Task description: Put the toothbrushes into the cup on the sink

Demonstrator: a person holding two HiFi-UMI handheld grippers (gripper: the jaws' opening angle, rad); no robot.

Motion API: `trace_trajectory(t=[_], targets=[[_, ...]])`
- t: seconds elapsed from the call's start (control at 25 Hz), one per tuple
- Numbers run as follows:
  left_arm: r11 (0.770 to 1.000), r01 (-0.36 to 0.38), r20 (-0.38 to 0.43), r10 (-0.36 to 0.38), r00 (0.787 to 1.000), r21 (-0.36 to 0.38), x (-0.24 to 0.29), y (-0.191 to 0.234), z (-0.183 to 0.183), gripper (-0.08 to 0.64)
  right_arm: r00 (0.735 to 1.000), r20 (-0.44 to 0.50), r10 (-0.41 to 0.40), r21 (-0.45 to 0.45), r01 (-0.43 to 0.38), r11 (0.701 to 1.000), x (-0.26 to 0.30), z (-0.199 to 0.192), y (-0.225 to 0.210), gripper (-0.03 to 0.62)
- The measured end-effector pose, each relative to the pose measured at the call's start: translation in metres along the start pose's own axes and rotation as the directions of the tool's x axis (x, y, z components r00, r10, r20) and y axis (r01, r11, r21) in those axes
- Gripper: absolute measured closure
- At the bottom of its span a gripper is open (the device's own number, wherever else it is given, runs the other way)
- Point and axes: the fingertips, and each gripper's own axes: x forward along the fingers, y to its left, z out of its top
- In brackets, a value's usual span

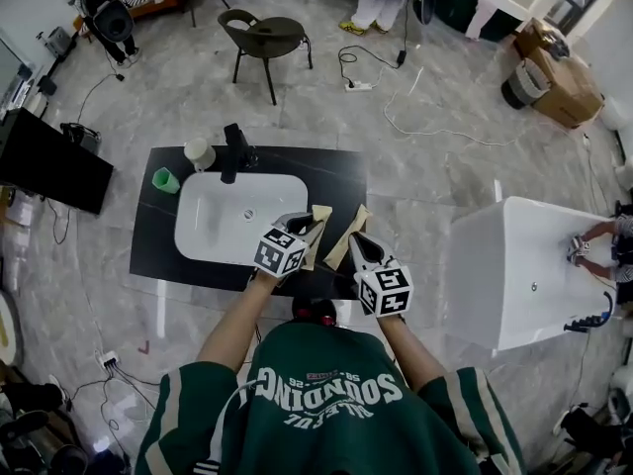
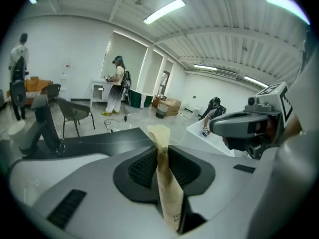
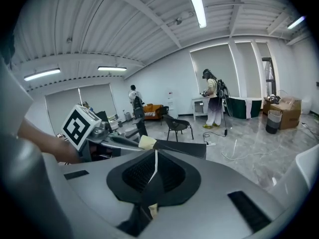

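With one paper-wrapped toothbrush [image 2: 167, 185] clamped in the left gripper's [image 2: 161, 158] jaws and a second packet [image 1: 348, 236] pinched in the right gripper's [image 3: 155, 167] jaws, both over the counter's [image 1: 341, 181] near edge, the carrying step is judged under way; a reach across the basin [image 1: 227, 228] to the green cup [image 1: 166, 180] is called for.

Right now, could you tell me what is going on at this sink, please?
A person holds a gripper in each hand over the black counter. The left gripper is shut on a beige toothbrush packet, the right gripper on a second packet. Both packets hang by the white sink's front edge; the green cup sits left of the sink.
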Motion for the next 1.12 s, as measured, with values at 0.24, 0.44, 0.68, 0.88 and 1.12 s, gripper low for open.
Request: trace_trajectory(t=[0.24,0.44,0.68,0.88,1.12], targets=[[0.999,-0.033,0.038,0.032,0.999,0.031,-0.017,-0.016,0.004,0.479,0.999,0.014,0.032,0.004,-0.032,0.999,-0.005,0.000,0.004,0.549],[0.997,-0.080,0.062,0.079,0.995,0.021,-0.027,-0.024,0.008,0.479,0.998,0.018,0.057,-0.014,-0.057,0.998,-0.012,0.003,0.006,0.549],[0.993,-0.117,0.103,0.115,0.988,0.015,-0.043,-0.025,0.018,0.479,0.996,0.026,0.081,-0.022,-0.081,0.997,-0.005,0.006,0.008,0.549],[0.990,-0.143,0.123,0.140,0.982,0.014,-0.057,-0.011,0.021,0.479,0.994,0.037,0.103,-0.038,-0.101,0.994,0.008,0.014,0.022,0.548],[0.990,-0.138,0.133,0.133,0.982,0.029,-0.074,0.022,0.025,0.479,0.995,0.047,0.086,-0.038,-0.084,0.996,0.037,0.024,0.040,0.549]])
